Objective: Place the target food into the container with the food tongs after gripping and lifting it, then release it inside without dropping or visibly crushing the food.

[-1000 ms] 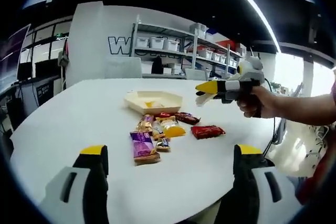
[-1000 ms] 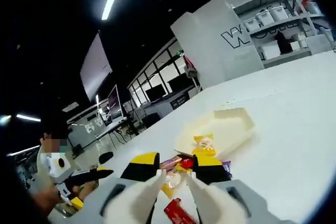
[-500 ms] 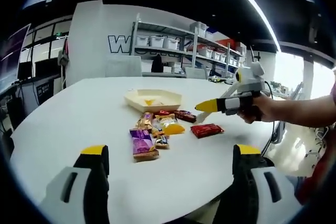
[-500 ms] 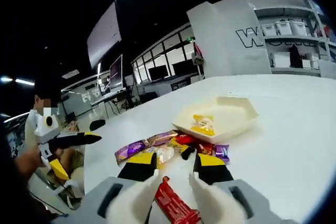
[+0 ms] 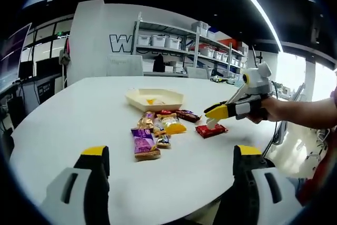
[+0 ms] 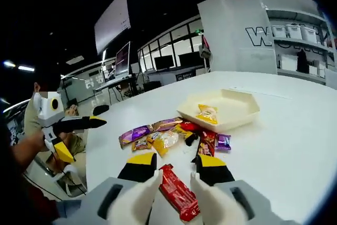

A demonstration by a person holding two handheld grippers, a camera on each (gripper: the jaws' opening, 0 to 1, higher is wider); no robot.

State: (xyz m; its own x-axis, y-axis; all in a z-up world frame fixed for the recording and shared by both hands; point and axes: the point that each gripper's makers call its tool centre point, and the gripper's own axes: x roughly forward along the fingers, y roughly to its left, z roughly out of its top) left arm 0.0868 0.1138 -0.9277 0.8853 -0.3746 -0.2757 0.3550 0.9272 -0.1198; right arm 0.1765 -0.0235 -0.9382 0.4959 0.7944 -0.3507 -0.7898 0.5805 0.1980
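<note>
R gripper (image 6: 176, 168) jaws apart, straddling the red snack bar (image 6: 178, 197) on the white table (image 6: 295, 146); contact unclear. Right gripper view shows 1 yellow packet (image 6: 207, 113) inside the cream tray (image 6: 247, 113). L gripper (image 5: 171, 157) jaws wide apart, holding nothing, well short of the snack pile (image 5: 158, 130).

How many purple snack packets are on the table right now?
2: a large purple packet at the pile's left end, and a small purple packet just in front of the tray. Others may be hidden underneath.
</note>
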